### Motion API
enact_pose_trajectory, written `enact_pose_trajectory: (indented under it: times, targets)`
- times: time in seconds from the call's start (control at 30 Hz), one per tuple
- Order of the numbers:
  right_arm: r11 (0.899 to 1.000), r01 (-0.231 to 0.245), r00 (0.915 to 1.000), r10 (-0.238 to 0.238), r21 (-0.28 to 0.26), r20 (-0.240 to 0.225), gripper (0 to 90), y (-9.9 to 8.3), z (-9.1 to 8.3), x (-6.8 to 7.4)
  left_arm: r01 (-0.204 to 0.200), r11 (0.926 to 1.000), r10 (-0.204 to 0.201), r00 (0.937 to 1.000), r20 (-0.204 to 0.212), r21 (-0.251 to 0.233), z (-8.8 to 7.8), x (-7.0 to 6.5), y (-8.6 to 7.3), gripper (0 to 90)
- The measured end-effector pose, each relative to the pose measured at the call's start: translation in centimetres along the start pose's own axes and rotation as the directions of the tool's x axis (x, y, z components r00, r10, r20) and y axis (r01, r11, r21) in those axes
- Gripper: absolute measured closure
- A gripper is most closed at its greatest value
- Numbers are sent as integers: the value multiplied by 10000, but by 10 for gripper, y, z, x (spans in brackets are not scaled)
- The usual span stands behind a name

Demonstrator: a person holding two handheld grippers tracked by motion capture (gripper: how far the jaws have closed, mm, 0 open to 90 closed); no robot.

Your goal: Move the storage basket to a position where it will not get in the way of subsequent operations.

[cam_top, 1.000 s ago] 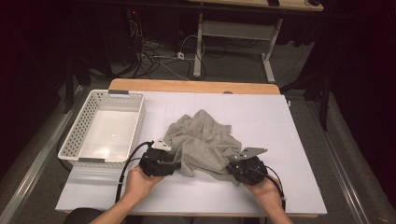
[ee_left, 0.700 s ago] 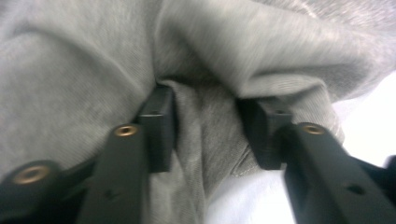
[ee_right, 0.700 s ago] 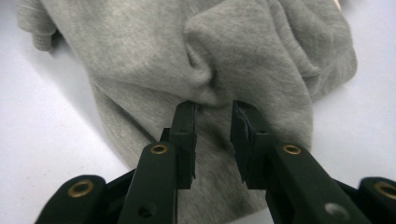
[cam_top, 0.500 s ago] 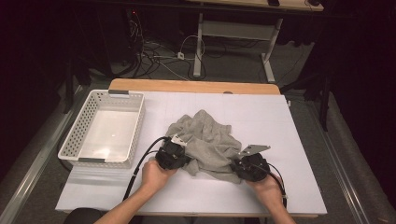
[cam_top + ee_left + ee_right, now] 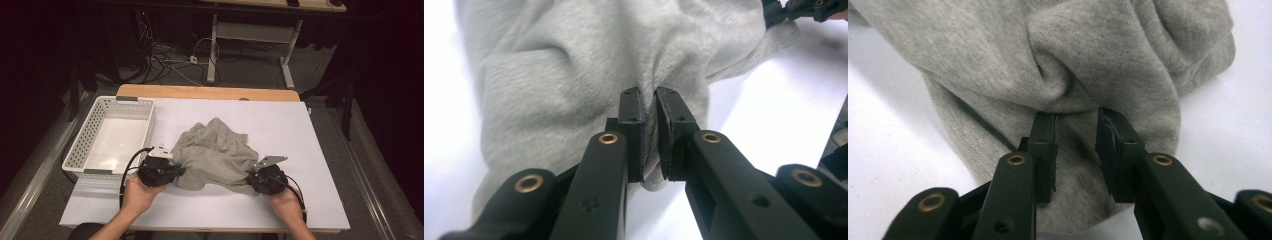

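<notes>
A crumpled grey cloth (image 5: 215, 152) lies in the middle of the white table top (image 5: 305, 130). My left gripper (image 5: 178, 172) is at the cloth's lower left edge. In the left gripper view its jaws have just been closing and are shut (image 5: 649, 97) on a thin fold of the cloth (image 5: 574, 65). My right gripper (image 5: 251, 178) is at the cloth's lower right corner. In the right gripper view its jaws (image 5: 1075, 117) have just been opening slightly, and a thick bunch of cloth (image 5: 1048, 50) still fills the gap, with creases running into it.
A white perforated basket (image 5: 82, 145) stands on the table's left side, close to my left hand. A wooden strip (image 5: 210, 92) runs along the table's far edge. Cables and a desk frame are on the floor beyond.
My left gripper went right into the cloth's edge, closed on a fold, then drew back left with it. The right gripper has hardly moved.
</notes>
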State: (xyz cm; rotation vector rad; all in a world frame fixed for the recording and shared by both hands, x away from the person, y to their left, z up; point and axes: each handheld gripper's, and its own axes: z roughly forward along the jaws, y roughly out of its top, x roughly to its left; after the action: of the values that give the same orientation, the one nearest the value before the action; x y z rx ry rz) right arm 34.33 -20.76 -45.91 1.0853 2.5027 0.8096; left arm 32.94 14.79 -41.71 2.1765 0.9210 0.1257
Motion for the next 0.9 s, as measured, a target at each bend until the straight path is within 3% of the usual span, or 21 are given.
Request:
enact_pose_trajectory:
  times: [0.1,0.2,0.33,0.47,0.6,0.8,0.9]
  targets:
    - [10000,-32,10000,32,-7,-17,705,0,0,0,126,9996,-130,9998,-157,-268,-7,3,-7,803]
    - [10000,-75,10000,75,-4,-60,703,-1,-1,0,479,9979,-483,9988,-85,-435,-3,8,-15,801]
    - [9990,-342,9987,330,-297,-385,699,-4,-14,2,328,9983,-343,9989,-320,-486,0,9,-17,764]
    - [9977,-311,9988,288,-601,-390,699,-14,-33,7,323,9980,-344,9987,-386,-547,1,11,-19,711]
    - [9973,-172,9989,140,-717,-453,687,-20,-41,15,404,9978,-423,9985,-359,-527,3,13,-22,673]
    - [9986,521,9980,-525,-115,-364,658,-20,-29,30,540,9968,-563,9977,-385,-586,4,14,-22,623]
    - [9971,717,9968,-707,252,-366,778,-19,-22,27,541,9969,-563,9977,-377,-577,5,14,-21,611]
